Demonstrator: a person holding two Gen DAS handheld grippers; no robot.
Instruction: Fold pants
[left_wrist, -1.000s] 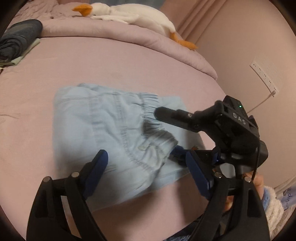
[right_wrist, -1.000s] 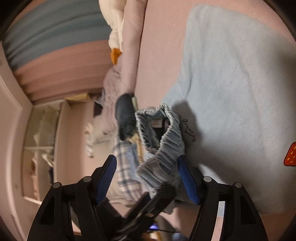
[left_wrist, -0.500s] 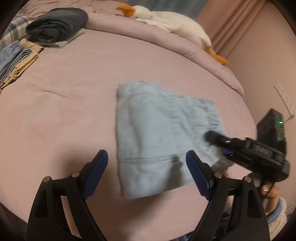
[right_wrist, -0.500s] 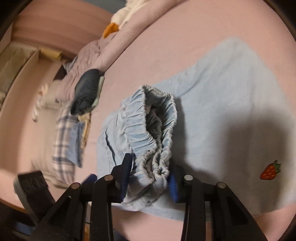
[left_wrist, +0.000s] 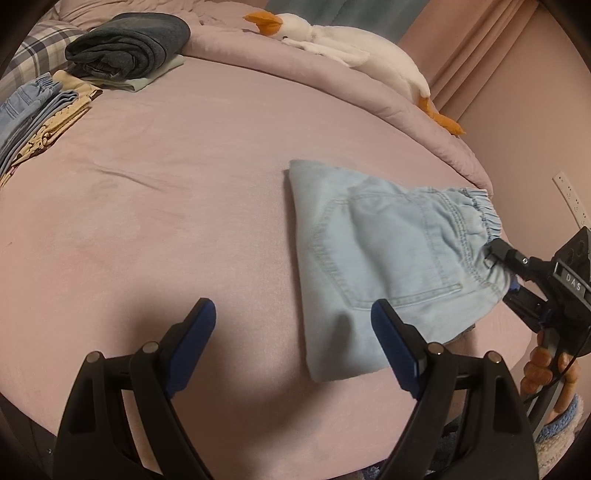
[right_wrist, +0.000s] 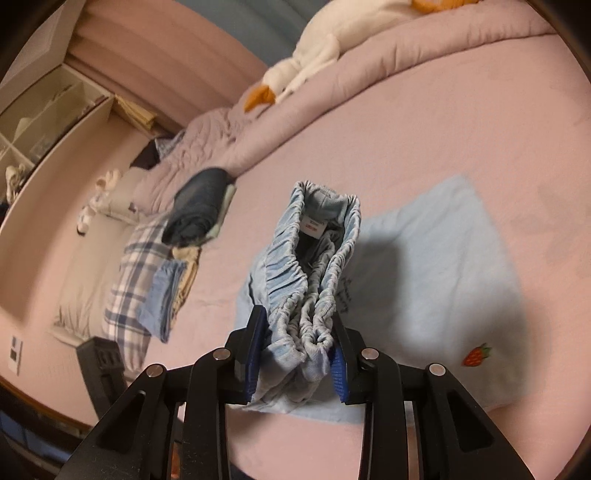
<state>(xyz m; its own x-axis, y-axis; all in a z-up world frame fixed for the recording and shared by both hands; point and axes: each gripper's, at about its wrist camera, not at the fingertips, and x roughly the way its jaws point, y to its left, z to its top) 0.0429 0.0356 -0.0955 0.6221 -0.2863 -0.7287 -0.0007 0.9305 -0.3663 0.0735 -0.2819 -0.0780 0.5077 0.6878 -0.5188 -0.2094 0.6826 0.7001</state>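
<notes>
Light blue pants (left_wrist: 380, 258) lie folded on the pink bed, back pocket up. Their elastic waistband (right_wrist: 314, 280) is bunched between the blue pads of my right gripper (right_wrist: 297, 354), which is shut on it and holds that end raised off the sheet. In the left wrist view the right gripper (left_wrist: 508, 273) comes in from the right edge, a hand under it. My left gripper (left_wrist: 291, 343) hangs open over the bare sheet near the pants' lower left edge, nothing between its fingers. A strawberry patch (right_wrist: 476, 355) shows on the flat part.
A stack of folded clothes (left_wrist: 40, 110) and a dark rolled garment (left_wrist: 129, 40) sit at the far left. A white goose plush (left_wrist: 354, 51) lies on the rolled duvet at the back. A wall socket strip (left_wrist: 570, 197) is at right.
The right gripper closed on the waistband and lifted it, rolling upright. The left gripper swung left off the pants to the bare sheet, still open.
</notes>
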